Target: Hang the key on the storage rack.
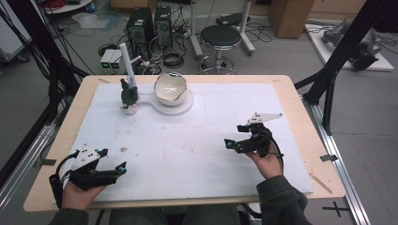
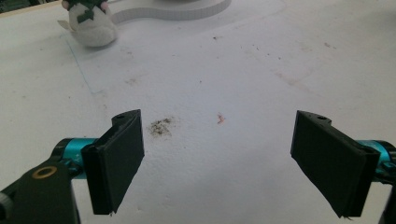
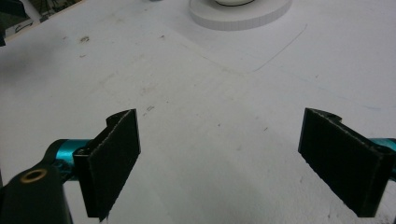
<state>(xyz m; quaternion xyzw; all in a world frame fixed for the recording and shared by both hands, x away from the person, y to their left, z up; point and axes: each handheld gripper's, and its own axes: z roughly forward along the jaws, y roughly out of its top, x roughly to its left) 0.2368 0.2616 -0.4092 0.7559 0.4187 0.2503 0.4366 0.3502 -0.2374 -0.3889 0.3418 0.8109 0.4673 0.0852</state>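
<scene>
A white bowl (image 1: 170, 87) sits tilted on a round white foam base (image 1: 184, 105) at the back middle of the white board. Left of it a small dark-and-white stuffed toy (image 1: 129, 97) stands at the foot of a white tube (image 1: 127, 60). My left gripper (image 1: 117, 169) rests open near the front left corner, nothing between its jaws; the toy (image 2: 91, 25) shows far ahead in its view. My right gripper (image 1: 234, 137) is held open at the right, above the board, with empty jaws and the foam base (image 3: 240, 14) far ahead.
The white foam board (image 1: 187, 140) covers a wooden table (image 1: 300, 117). A small dirt smudge (image 2: 161, 127) lies ahead of the left jaws. Behind the table stand a black stool (image 1: 220, 40), computer towers (image 1: 141, 26) and floor cables. A black frame post (image 1: 342, 51) rises at the right.
</scene>
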